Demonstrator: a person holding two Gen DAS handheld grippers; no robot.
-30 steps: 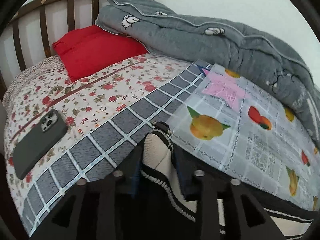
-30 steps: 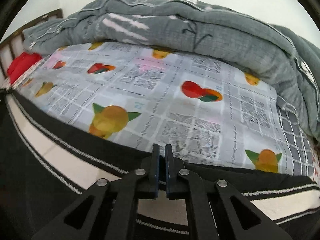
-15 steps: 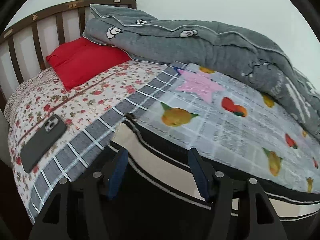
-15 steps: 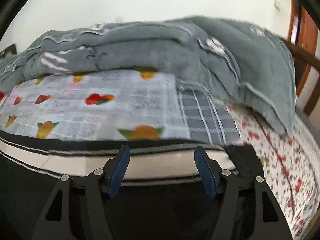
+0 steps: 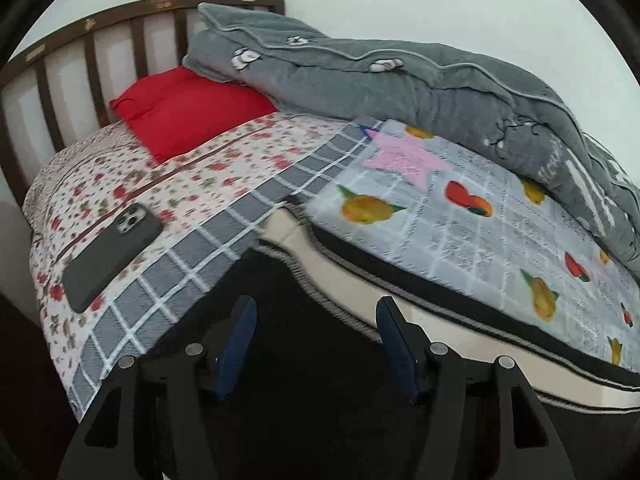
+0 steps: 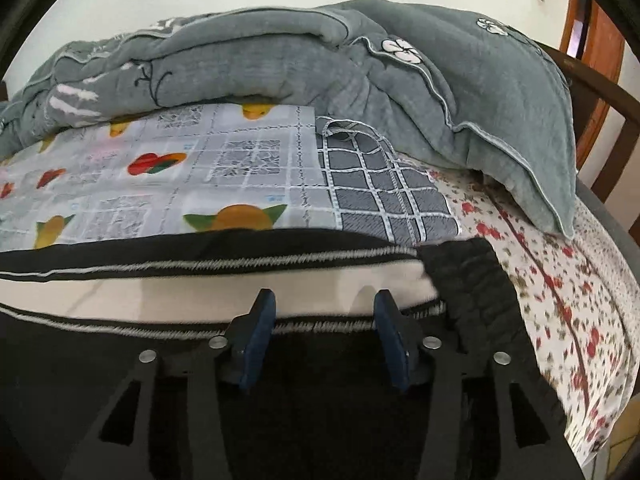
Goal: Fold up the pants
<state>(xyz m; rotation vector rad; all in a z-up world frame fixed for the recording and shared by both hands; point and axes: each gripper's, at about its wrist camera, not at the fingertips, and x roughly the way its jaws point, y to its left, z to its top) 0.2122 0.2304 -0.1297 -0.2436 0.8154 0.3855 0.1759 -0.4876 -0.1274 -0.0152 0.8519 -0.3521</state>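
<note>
Black pants with a cream side stripe edged in black-and-white trim lie flat along the bed's near edge. In the right wrist view the pants end at the black waistband on the right. My left gripper is open and empty, hovering over the pants' left end. My right gripper is open and empty, just above the cream stripe near the waistband.
A fruit-print cloth and a grey checked sheet cover the bed. A dark phone lies on the floral sheet at left. A red pillow and a grey quilt sit behind, against the wooden headboard.
Both grippers were shut on the pants a second ago; both have opened and let go. The pants now lie flat and both grippers have drawn back slightly.
</note>
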